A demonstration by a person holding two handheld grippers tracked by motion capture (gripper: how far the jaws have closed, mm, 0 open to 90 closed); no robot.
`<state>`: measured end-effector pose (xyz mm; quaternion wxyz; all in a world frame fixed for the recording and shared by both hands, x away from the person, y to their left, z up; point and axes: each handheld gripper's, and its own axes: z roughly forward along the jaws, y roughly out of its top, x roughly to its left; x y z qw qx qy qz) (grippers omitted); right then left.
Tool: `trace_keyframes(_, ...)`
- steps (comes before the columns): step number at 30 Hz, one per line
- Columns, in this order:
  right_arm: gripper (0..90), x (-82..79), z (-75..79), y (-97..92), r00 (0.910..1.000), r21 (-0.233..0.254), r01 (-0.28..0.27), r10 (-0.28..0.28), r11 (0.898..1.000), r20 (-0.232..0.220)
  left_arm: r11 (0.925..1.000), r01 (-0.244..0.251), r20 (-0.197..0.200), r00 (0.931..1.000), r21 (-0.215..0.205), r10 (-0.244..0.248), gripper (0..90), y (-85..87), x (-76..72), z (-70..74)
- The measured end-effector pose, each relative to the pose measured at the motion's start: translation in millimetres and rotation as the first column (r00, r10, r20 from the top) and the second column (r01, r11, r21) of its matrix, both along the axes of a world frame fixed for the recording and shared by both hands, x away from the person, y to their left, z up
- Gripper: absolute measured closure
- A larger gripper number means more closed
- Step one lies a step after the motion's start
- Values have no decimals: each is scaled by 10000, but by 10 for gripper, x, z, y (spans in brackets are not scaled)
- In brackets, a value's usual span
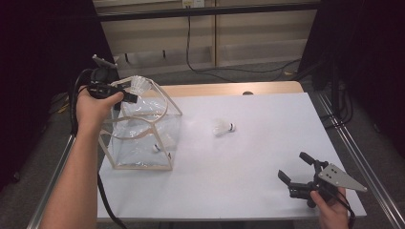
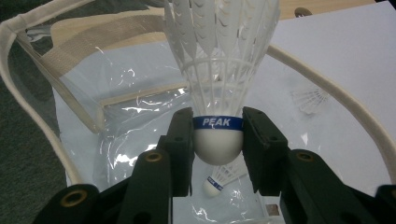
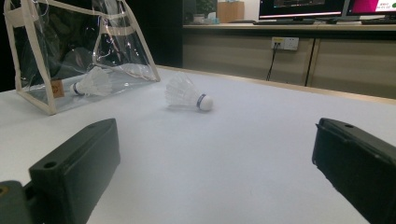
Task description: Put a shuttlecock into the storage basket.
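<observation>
My left gripper (image 1: pixel 128 94) is shut on a white shuttlecock (image 2: pixel 218 79) by its cork, just under the blue band, and holds it over the open top of a clear plastic bag (image 1: pixel 141 129) with cream trim. Another shuttlecock (image 2: pixel 218 179) lies on the bag's bottom, also seen through the bag's wall (image 3: pixel 91 84). A third shuttlecock (image 1: pixel 223 128) lies on the white table mid-way across. My right gripper (image 1: pixel 295 168) stands open near the table's front right corner, with nothing between its fingers.
The white tabletop (image 1: pixel 267 143) has a wooden strip along its far edge. Metal rails run along both sides of the table. Cables (image 1: pixel 210 67) trail on the floor behind, in front of low cabinets.
</observation>
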<state>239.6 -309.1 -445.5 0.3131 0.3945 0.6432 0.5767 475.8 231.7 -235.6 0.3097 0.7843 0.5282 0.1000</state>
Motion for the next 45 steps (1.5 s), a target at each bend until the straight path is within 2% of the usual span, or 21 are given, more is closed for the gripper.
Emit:
trace_keyframes(4, 7, 4, -3, 2, 10000, 3, -5, 5, 10000, -7, 10000, -54, 8, 10000, 14, 54, 655, 2, 13, -8)
trace_keyframes(6, 7, 4, -2, 5, 10000, 19, 6, -6, 10000, 2, 9998, -122, 12, 9999, 166, 122, 654, 3, 19, -18)
trace_keyframes(17, 7, 2, -1, -3, 10000, 5, 14, -14, 10000, -4, 9983, -572, 20, 9984, 123, 572, 654, 64, 69, -112)
trace_keyframes(22, 7, 0, -1, -5, 10000, 1, 15, -15, 10000, -2, 9972, -739, 154, 9972, 79, 738, 653, 64, 88, -158)
trace_keyframes(24, 7, 1, -1, -7, 10000, 12, 18, -18, 10000, -3, 9959, -899, 244, 9957, 58, 898, 593, 61, 93, -170)
trace_keyframes(31, 7, 0, -1, -6, 10000, 3, 8, -8, 10000, -4, 9973, -722, 279, 9970, 106, 719, 562, 47, 81, -174)
trace_keyframes(33, 7, 0, -1, -7, 10000, 6, 9, -9, 10000, -5, 9974, -714, 343, 9968, -63, 716, 558, 37, 73, -165)
trace_keyframes(45, 7, -1, 1, -9, 10000, -6, 21, -21, 10000, -6, 9988, -328, 276, 9990, -376, 339, 504, -24, 19, -132)
